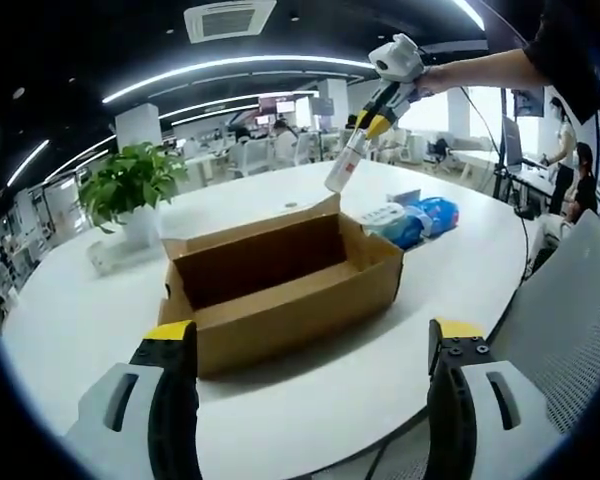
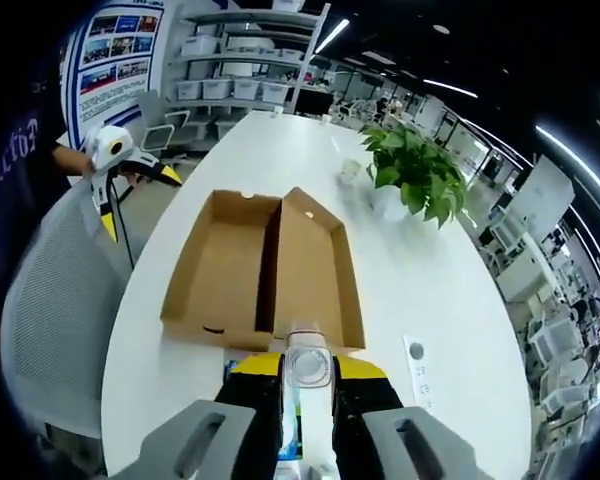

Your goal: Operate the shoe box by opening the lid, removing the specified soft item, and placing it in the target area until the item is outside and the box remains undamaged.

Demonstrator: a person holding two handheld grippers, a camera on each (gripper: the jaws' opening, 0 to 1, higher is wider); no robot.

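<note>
The left gripper view looks from low at the near edge of the surface (image 1: 70, 310), level across it, at the box (image 1: 280, 285) close ahead, the plant (image 1: 130, 185) behind. The right gripper view looks steeply down from above the far side at the box (image 2: 265, 270) from higher up. Both share the box, the plant (image 2: 415, 170) and the surface (image 2: 400, 290); each catches the other gripper
</note>
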